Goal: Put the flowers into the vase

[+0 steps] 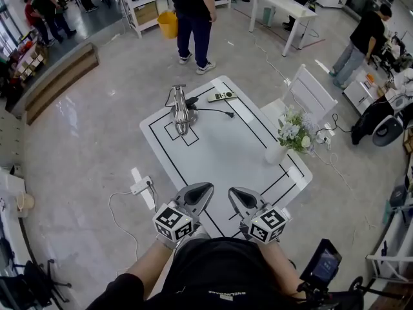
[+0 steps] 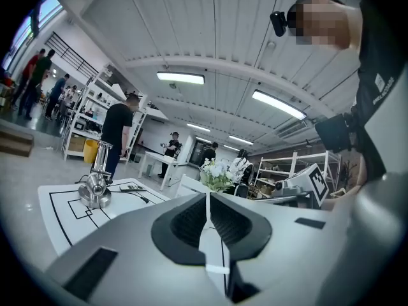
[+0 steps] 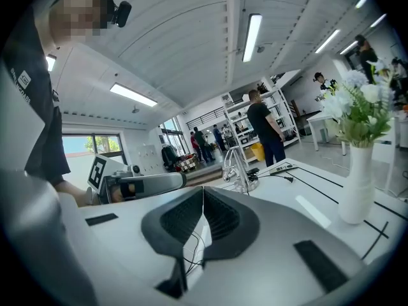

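Observation:
White and pale-blue flowers (image 1: 293,131) stand in a white vase (image 1: 276,152) near the right edge of the white table (image 1: 219,147). The right gripper view shows the vase (image 3: 356,183) upright at the right with the flowers (image 3: 357,104) above it. In the left gripper view the flowers (image 2: 215,174) show just over the jaw tips. My left gripper (image 1: 197,195) and right gripper (image 1: 241,199) hover side by side over the table's near edge, far from the vase. The left gripper (image 2: 208,197) and right gripper (image 3: 203,190) are both shut with nothing between the jaws.
A metal stand (image 1: 180,112) with a black cable sits at the table's far left, a remote (image 1: 221,96) beside it. A white chair (image 1: 310,92) stands behind the vase. A power strip (image 1: 141,186) lies on the floor at the left. People stand around the room.

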